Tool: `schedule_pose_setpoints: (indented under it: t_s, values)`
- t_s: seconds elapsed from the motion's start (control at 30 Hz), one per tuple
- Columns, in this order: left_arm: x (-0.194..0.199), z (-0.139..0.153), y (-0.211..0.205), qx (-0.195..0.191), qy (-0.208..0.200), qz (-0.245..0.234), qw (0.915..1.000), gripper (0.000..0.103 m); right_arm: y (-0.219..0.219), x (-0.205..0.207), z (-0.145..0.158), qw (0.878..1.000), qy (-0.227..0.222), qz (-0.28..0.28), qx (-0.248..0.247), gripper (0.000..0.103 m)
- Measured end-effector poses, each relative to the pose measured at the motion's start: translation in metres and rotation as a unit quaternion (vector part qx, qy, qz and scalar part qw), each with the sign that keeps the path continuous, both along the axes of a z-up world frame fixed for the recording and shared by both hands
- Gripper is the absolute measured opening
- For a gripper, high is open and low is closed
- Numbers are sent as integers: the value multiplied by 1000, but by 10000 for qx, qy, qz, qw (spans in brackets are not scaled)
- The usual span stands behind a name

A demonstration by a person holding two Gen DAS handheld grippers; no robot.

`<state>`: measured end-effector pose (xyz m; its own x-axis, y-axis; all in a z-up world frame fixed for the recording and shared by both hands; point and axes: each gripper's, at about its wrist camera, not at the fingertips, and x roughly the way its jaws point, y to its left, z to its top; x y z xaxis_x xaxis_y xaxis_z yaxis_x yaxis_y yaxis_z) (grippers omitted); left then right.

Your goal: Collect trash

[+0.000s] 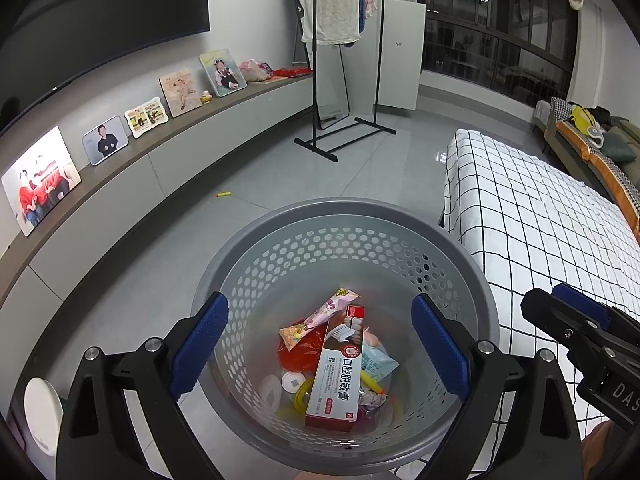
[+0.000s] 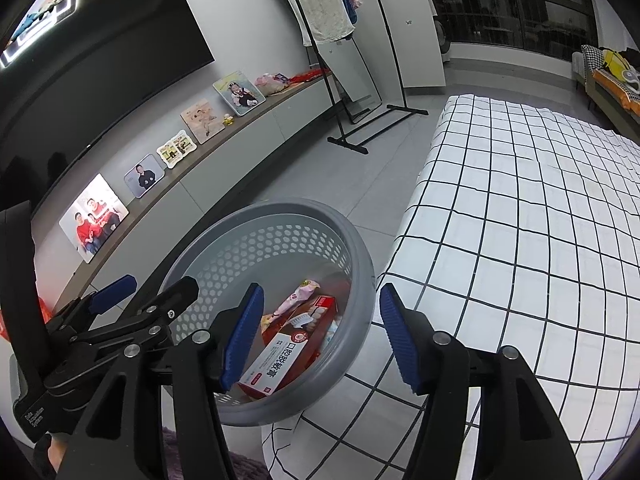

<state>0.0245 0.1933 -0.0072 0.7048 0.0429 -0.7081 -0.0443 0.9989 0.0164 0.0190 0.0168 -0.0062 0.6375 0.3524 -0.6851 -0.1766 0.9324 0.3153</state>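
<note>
A grey perforated basket [image 1: 344, 210] stands on the floor beside the bed; it also shows in the right wrist view [image 2: 360, 264]. Inside lie a red-and-white toothpaste box [image 1: 338, 376], a pink wrapper [image 1: 320, 316], a red bag and other small trash. The box also shows in the right wrist view [image 2: 276, 356]. My left gripper [image 1: 320, 344] is open and empty, right above the basket. My right gripper [image 2: 320, 336] is open and empty, over the basket's right rim next to the bed. It shows at the right edge of the left wrist view [image 1: 568, 312].
A bed with a white checked cover [image 2: 520, 220] lies to the right. A long low cabinet [image 1: 168, 148] with photo frames runs along the left wall. A clothes rack [image 1: 344, 80] stands ahead. A small yellow object [image 1: 224, 194] lies on the floor.
</note>
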Motion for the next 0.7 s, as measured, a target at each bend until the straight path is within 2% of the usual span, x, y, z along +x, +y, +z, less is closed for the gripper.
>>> schedule_pose_setpoints:
  t_s: [0.7]
  values:
    - [0,0,3,-26,1,94,10000,97,1,-5,3,9998,-123,-98,-125,60]
